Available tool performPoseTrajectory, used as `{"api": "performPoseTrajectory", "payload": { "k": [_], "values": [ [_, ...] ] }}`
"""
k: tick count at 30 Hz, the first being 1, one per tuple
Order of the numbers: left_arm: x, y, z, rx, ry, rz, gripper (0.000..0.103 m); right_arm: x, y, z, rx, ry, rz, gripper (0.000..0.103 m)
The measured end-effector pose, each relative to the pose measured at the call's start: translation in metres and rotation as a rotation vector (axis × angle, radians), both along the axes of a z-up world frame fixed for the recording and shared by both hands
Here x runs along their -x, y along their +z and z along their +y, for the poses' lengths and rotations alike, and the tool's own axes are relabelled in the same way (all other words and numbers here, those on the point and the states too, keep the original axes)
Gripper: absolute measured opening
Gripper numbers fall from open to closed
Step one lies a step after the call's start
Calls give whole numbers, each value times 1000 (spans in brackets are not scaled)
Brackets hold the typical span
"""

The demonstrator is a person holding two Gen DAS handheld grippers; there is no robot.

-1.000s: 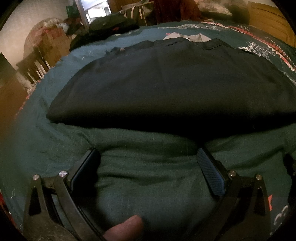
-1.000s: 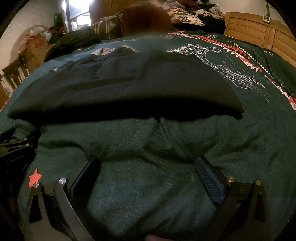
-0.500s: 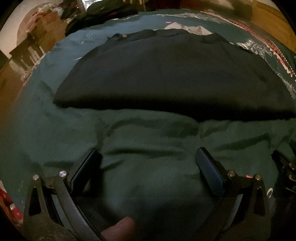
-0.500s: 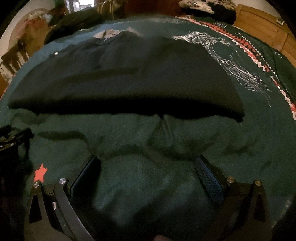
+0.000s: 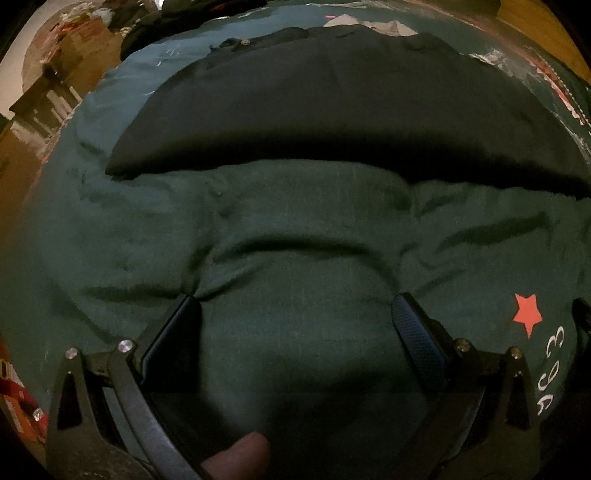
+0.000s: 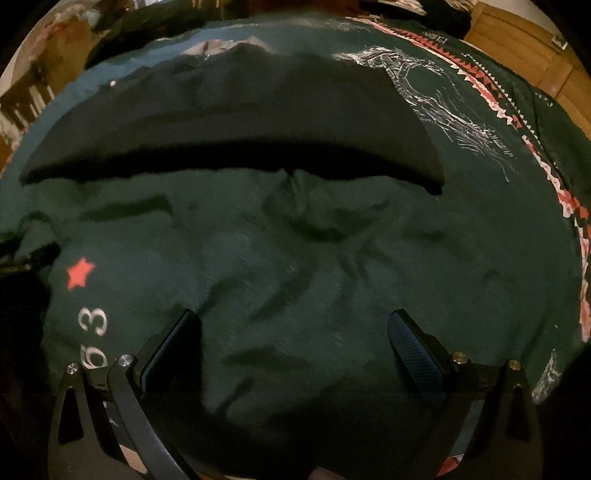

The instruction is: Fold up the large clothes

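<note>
A dark navy garment (image 5: 332, 110) lies folded flat across the green bedspread (image 5: 295, 236); it also shows in the right wrist view (image 6: 236, 122). Its near fold edge runs across both views. My left gripper (image 5: 295, 317) is open and empty, held over wrinkled bedspread short of that near edge. My right gripper (image 6: 293, 328) is open and empty too, likewise back from the edge. A grey collar part (image 5: 369, 24) peeks out at the garment's far side.
The bedspread has a red star (image 5: 526, 314) and white numerals, a white drawing (image 6: 436, 96) and a red-white patterned border (image 6: 517, 122). A wooden bed frame (image 6: 517, 40) stands at the right. Cluttered furniture and dark bags (image 5: 55, 74) lie beyond the bed at the left.
Both grippers have pulled back and risen from the garment's near edge. More wrinkled bedspread, the red star and the numerals now show. Both stay open.
</note>
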State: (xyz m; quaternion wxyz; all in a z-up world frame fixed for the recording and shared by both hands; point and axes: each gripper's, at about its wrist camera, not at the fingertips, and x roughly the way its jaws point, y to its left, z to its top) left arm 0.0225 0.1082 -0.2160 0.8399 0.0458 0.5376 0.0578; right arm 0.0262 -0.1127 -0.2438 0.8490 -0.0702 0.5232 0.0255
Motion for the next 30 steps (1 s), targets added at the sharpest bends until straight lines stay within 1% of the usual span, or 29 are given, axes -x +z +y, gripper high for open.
{"api": "performPoseTrajectory", "payload": {
  "k": [2,9,14,19,25,30],
  "values": [
    [1,-1,2,-2,-19,-10,103,2,-5,-2,8,8,-1,103],
    [10,-3,8,0,-95,-64,103,1,-12,-10,-58,-17,-2,103],
    [19,-6,12,3,-108,-104,103,2,-12,-9,-58,-23,-9,103],
    [18,-6,6,4,-98,-82,103,1,-12,-9,-51,-33,-13,103],
    [9,-6,7,7,-93,-82,103,4,-12,-8,-47,-33,-15,103],
    [11,-7,6,4,-90,-85,103,4,-12,-8,-45,-35,-16,103]
  ]
}}
